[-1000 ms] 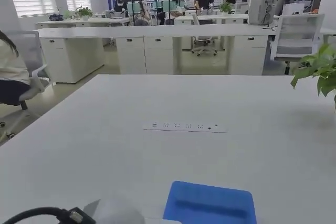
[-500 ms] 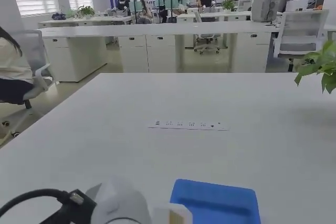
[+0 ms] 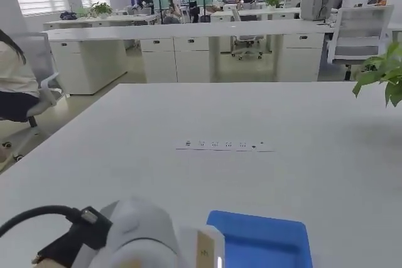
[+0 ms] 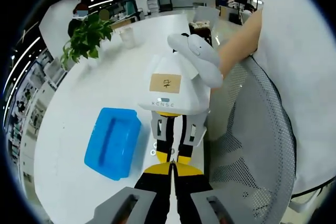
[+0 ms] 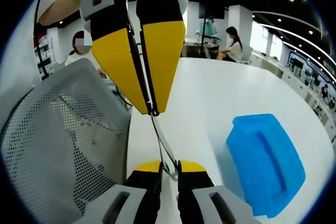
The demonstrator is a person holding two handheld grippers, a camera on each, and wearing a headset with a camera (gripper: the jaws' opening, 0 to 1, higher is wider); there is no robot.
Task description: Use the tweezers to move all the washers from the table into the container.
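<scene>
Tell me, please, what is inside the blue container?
The container shows a long hollow, plain blue, in both gripper views; no washers can be seen in it. In the head view its near part is cut off.

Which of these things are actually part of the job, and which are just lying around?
For the job: tweezers, blue container, left gripper, right gripper.

Just lying about: leafy plant, mesh chair, power strip.

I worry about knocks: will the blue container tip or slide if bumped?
The blue container looks low and wide, so it likely won't tip. It looks like light plastic on a smooth white table, so it would probably slide.
</scene>
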